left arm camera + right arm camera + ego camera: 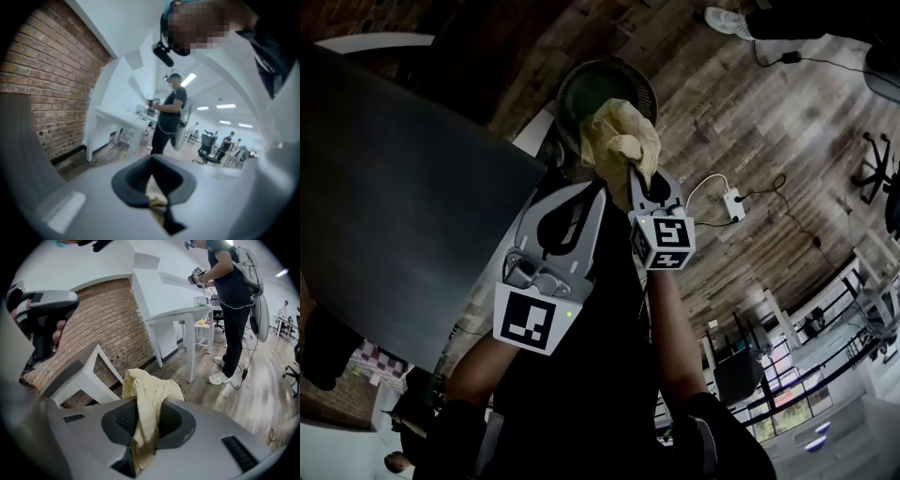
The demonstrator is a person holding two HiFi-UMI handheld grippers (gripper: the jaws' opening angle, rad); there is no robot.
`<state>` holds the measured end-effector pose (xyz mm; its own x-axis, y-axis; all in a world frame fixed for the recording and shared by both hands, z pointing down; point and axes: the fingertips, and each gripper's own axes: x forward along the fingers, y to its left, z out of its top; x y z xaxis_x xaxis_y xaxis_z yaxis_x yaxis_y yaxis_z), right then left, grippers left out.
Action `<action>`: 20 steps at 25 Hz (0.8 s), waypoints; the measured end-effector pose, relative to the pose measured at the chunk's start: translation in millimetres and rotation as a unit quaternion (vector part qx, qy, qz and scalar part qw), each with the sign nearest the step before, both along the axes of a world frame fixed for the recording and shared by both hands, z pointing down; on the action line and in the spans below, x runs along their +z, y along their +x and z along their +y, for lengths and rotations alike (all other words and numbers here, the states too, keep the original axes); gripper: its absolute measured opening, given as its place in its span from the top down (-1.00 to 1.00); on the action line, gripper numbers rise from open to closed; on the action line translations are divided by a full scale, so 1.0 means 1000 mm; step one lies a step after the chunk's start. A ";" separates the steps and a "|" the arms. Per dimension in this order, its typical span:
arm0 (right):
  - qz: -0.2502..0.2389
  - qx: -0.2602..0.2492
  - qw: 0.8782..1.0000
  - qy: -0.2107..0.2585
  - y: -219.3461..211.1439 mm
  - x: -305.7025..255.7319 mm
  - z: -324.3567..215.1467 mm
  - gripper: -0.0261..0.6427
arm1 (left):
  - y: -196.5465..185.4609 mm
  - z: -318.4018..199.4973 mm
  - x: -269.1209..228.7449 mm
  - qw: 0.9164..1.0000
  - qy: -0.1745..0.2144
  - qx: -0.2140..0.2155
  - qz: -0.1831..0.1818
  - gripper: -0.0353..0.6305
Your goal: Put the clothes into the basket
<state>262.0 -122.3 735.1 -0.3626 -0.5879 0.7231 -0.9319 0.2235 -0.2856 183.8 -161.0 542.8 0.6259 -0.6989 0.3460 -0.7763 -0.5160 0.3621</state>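
A crumpled pale yellow cloth (pixel 622 141) hangs just over a round dark basket (pixel 572 77) that stands on the wooden floor. My right gripper (pixel 634 174) is shut on the cloth, which drapes out between its pads (pixel 140 404) and bunches past the tips in the right gripper view. My left gripper (pixel 601 186) sits close beside it on the left with its tips at the cloth's lower edge. In the left gripper view its jaws (pixel 151 161) are closed, with a small fold of the yellow cloth (pixel 157 200) pinched between them. Most of the basket's inside is hidden by the cloth.
A large dark table top (pixel 394 206) fills the left of the head view, close to the basket. A white power strip (pixel 733 202) with cables lies on the floor to the right. A white table (pixel 183 315), a brick wall (pixel 108 329) and a standing person (pixel 234 310) are beyond.
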 end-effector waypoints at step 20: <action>0.016 0.041 0.996 -0.083 -0.003 0.161 0.010 0.75 | -0.002 -0.015 0.033 0.999 -0.013 -0.027 0.009 0.89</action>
